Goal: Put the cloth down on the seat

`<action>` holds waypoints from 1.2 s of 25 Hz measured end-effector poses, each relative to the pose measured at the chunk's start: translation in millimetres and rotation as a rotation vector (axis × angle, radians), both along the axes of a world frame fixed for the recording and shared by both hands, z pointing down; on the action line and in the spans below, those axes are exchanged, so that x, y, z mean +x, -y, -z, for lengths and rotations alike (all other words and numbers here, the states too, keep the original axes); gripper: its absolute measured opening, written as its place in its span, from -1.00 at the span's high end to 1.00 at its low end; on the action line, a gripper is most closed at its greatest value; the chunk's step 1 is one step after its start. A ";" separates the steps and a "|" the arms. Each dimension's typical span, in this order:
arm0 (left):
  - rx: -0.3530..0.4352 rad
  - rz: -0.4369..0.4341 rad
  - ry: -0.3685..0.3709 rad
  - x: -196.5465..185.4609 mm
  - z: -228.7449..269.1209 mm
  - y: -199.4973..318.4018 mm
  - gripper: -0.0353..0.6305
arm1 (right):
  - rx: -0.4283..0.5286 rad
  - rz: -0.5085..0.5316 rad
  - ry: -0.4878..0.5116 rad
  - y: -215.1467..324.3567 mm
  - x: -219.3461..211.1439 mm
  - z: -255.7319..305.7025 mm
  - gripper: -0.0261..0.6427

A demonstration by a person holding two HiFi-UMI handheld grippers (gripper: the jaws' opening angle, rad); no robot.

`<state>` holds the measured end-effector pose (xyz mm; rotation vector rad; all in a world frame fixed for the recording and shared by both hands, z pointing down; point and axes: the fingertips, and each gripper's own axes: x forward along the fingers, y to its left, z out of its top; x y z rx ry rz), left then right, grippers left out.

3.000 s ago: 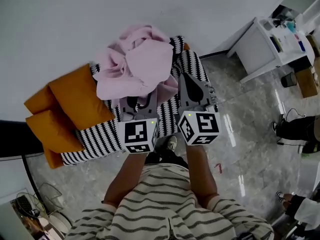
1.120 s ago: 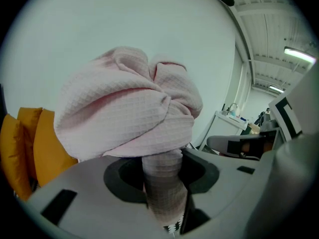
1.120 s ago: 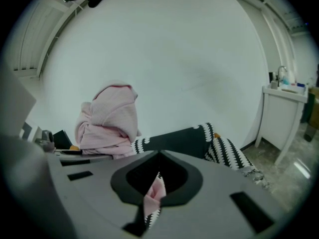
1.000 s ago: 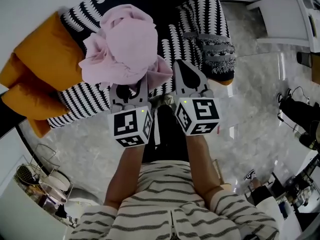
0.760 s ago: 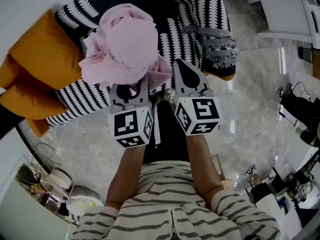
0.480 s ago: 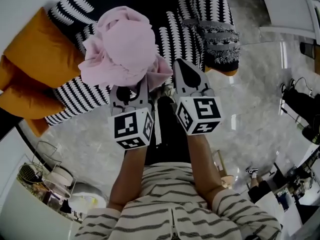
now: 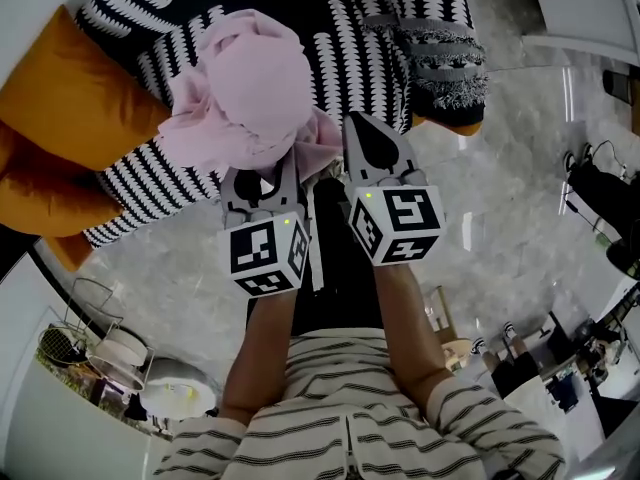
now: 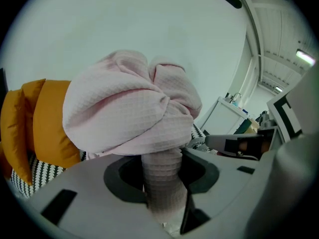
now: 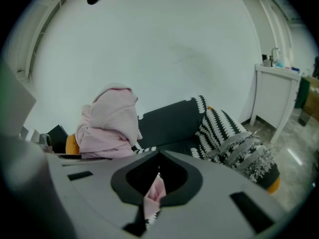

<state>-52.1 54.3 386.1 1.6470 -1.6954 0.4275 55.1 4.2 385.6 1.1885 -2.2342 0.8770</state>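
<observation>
Jaws of the left gripper (image 8: 162, 183) are clamped shut on a thick twist of the pink cloth (image 7: 250, 93); the right gripper (image 9: 155, 194) pinches one small corner. The bundle bunches ahead of both, apparently just above the striped seat (image 7: 350, 58), with its bulk on the left gripper's side.

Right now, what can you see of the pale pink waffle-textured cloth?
The pale pink waffle-textured cloth is soft, bunched into a rounded, folded bundle. The left gripper is shut on a gathered neck of it; the right gripper pinches a small corner. It is held up in front of the black-and-white patterned sofa, not spread out.
</observation>
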 end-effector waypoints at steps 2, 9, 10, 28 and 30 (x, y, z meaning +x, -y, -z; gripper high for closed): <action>-0.012 -0.002 -0.005 -1.1 -8.2 -5.1 0.40 | -0.025 -0.001 -0.008 -7.3 -0.6 -12.1 0.88; -0.049 0.000 -0.019 -1.4 -35.3 -13.8 0.40 | -0.079 0.023 -0.019 -23.4 -3.2 -42.0 0.88; -0.054 0.002 -0.020 -0.6 -40.2 -13.2 0.40 | -0.083 0.027 -0.020 -23.1 -2.6 -46.7 0.88; -0.171 0.002 -0.054 11.1 -125.6 -31.4 0.40 | -0.190 0.034 -0.042 -48.3 1.0 -132.4 0.88; -0.182 -0.002 -0.056 12.2 -133.7 -29.0 0.40 | -0.201 0.039 -0.050 -47.8 0.8 -139.5 0.88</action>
